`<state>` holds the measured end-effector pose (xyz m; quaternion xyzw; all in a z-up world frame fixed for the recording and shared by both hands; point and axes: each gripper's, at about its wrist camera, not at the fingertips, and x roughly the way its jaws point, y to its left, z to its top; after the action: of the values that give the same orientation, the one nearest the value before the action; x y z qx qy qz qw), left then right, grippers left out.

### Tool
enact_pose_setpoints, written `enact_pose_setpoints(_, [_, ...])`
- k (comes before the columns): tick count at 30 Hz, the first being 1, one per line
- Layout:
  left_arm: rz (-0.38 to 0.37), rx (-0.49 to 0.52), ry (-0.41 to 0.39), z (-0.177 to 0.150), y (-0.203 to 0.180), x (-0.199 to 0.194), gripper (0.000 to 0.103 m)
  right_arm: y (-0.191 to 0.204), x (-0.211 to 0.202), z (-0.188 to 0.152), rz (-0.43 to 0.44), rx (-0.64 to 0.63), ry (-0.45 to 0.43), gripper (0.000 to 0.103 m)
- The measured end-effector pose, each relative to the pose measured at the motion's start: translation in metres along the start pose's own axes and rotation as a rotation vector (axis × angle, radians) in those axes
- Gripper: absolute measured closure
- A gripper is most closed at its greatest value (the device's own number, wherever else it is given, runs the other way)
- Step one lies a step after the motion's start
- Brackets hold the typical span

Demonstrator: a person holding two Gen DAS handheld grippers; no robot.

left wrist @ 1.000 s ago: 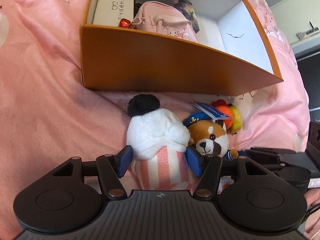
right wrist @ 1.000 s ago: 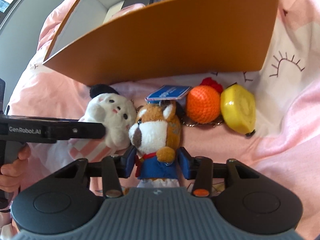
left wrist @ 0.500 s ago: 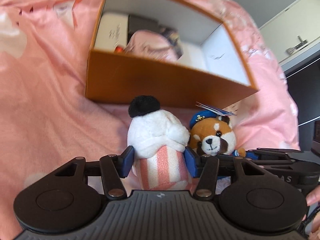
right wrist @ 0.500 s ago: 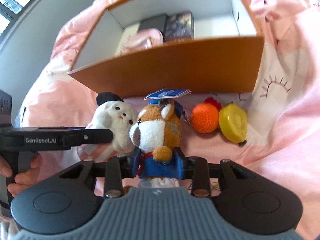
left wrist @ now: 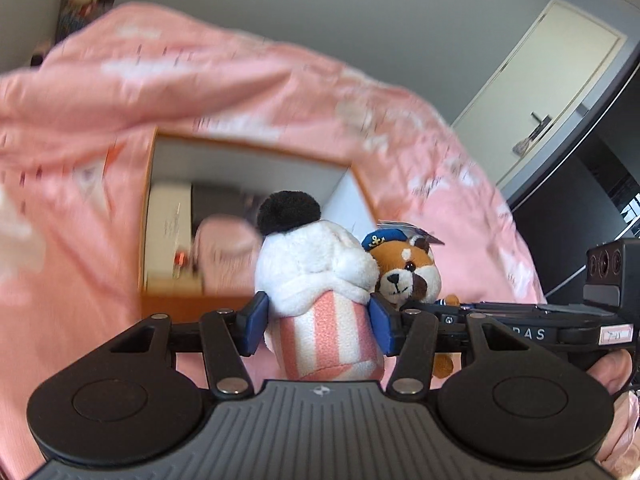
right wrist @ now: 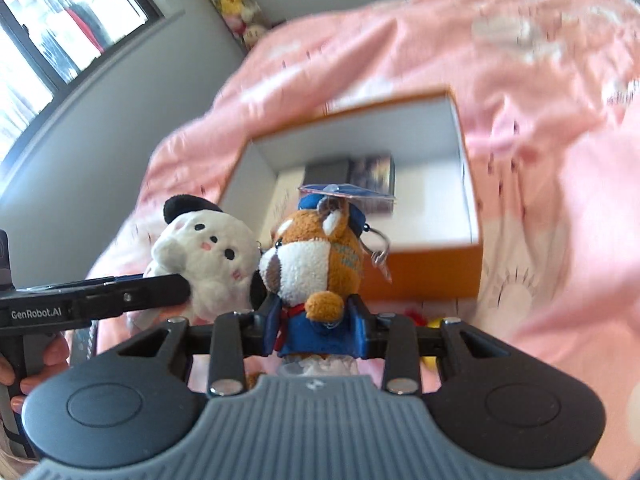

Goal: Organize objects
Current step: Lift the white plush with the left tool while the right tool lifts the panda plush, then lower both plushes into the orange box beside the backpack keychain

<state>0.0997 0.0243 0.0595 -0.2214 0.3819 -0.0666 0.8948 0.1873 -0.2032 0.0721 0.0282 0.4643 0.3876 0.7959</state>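
My left gripper (left wrist: 318,326) is shut on a white plush (left wrist: 316,276) with a black pom-pom and a pink-striped base, held up off the bed. My right gripper (right wrist: 316,330) is shut on a brown fox plush (right wrist: 316,264) in a blue jacket and cap with a tag on top. Both toys hang side by side, almost touching, in front of the orange box (right wrist: 424,276) with white inner walls. The white plush (right wrist: 208,256) shows at the left in the right wrist view, the fox plush (left wrist: 406,272) at the right in the left wrist view.
The orange box (left wrist: 180,300) lies on a pink bedspread (left wrist: 80,128) and holds a white case (left wrist: 168,232), a pink pouch (left wrist: 228,248) and dark boxes (right wrist: 352,176). Yellow and red bits (right wrist: 428,322) peek out under my right gripper. A window (right wrist: 40,28) is far left.
Both grippers closed on their plush toys and lifted them off the bedspread. The views tilted up, so the box now lies lower and farther, and the room walls appear.
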Motion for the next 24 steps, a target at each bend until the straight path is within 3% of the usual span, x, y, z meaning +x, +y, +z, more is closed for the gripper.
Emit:
enact_pose_setpoints(6, [0.010, 0.024, -0.094, 0.039, -0.015, 0.023, 0.042, -0.003, -0.007, 0.043, -0.023, 0.000, -0.110, 0.066])
enact_pose_setpoints(10, [0.035, 0.017, -0.086, 0.048, -0.014, 0.056, 0.042, -0.015, 0.008, 0.064, -0.074, 0.035, -0.127, 0.066])
enact_pose_setpoints(18, [0.057, -0.067, 0.020, 0.036, 0.013, 0.128, 0.042, -0.051, 0.064, 0.079, -0.144, 0.089, -0.011, 0.066])
enact_pose_setpoints(24, [0.086, -0.064, 0.084, 0.024, 0.016, 0.156, 0.042, -0.064, 0.094, 0.083, -0.195, 0.078, 0.072, 0.067])
